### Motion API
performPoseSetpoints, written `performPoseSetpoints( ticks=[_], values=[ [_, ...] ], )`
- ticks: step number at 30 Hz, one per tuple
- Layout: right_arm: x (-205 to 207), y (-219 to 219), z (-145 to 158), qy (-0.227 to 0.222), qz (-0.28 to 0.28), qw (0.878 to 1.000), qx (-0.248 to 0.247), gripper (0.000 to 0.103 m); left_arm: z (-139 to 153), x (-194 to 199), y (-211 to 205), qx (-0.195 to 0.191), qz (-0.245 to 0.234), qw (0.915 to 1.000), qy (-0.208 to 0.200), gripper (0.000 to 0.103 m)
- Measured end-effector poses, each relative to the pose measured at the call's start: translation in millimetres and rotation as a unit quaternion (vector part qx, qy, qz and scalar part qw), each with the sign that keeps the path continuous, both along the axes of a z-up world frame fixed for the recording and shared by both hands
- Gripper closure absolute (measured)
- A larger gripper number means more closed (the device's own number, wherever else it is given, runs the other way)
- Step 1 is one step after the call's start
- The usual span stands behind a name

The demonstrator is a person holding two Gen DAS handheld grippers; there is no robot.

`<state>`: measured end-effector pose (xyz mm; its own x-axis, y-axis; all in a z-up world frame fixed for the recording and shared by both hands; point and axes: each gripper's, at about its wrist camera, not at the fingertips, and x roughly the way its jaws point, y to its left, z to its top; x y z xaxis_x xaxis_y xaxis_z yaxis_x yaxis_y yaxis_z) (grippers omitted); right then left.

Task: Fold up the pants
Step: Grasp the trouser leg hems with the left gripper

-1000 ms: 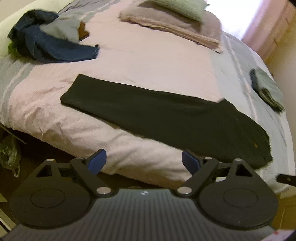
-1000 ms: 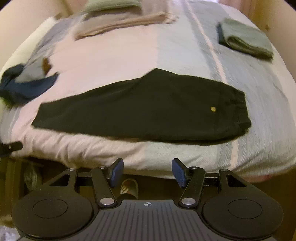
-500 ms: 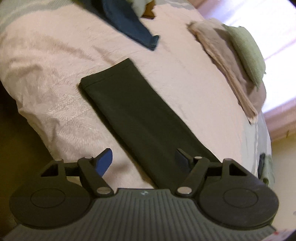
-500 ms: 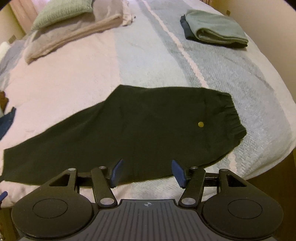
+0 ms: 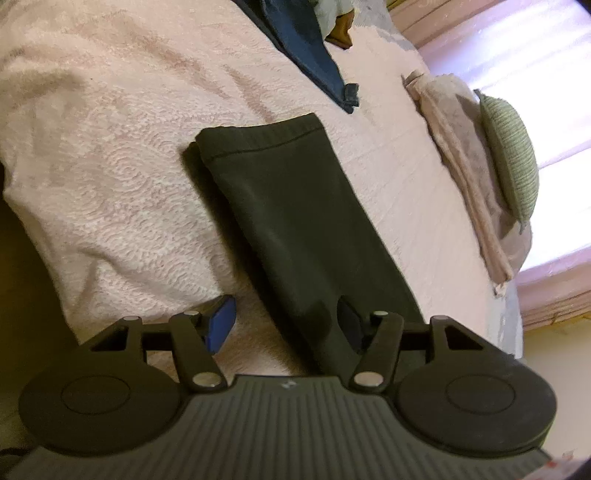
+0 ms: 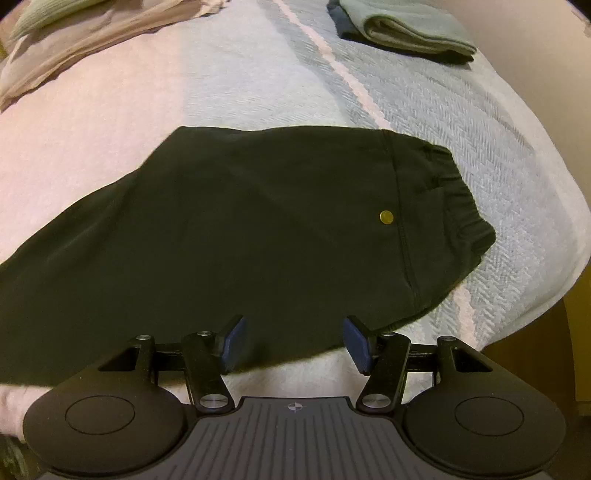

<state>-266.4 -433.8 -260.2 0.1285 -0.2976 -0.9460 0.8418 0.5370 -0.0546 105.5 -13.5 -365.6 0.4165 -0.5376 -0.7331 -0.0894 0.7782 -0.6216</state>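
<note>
Dark pants (image 6: 258, 229) lie flat, legs stacked, along the bed's edge.

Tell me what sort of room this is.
Most likely a bedroom. The black pants lie spread on a bed with a pink and grey bedspread, a green pillow rests near a bright window, and folded clothes sit on the covers.

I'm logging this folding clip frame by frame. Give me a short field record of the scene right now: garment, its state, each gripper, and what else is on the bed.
garment: black pants, laid flat and lengthwise on the bed
fold state: legs stacked, no crosswise fold yet
left gripper: open, over the leg near the hem
right gripper: open, at the near edge by the waistband
other items: folded green garment, blue jeans, beige blanket, green pillow
</note>
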Motion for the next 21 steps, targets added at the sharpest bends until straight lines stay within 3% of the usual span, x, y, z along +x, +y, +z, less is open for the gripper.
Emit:
performPoseSetpoints(
  ticks=[4,7,9,12,14,18,21],
  values=[
    [-3,-8,-15,-0.007,-0.006,1.0,0.006,0.048,-1,-3,-1,-0.024,0.007,0.9995,-0.017,0.048],
    [-6,-11,-27,-0.014,-0.005,1.0,0.022,0.048,-2,-1,-7,-0.008,0.001,0.9996,-0.027,0.052],
    [-8,-10,-35,-0.016,0.0,0.999,0.027,0.048,-2,1,-9,-0.003,0.009,0.9996,-0.028,0.068],
    [-5,1,-35,-0.023,0.015,0.999,0.017,0.048,17,-1,-9,-0.015,0.008,0.9977,-0.066,0.087],
    [2,11,-35,-0.035,0.036,0.999,0.013,0.048,24,-2,-8,-0.012,-0.006,0.9966,-0.081,0.087],
    [33,41,-39,-0.052,0.099,0.994,0.016,0.048,9,3,-9,0.034,-0.024,0.9976,-0.055,0.087],
    [69,79,-41,-0.07,0.162,0.984,0.009,0.048,6,6,-12,0.036,-0.027,0.9972,-0.06,0.085]
  ],
)
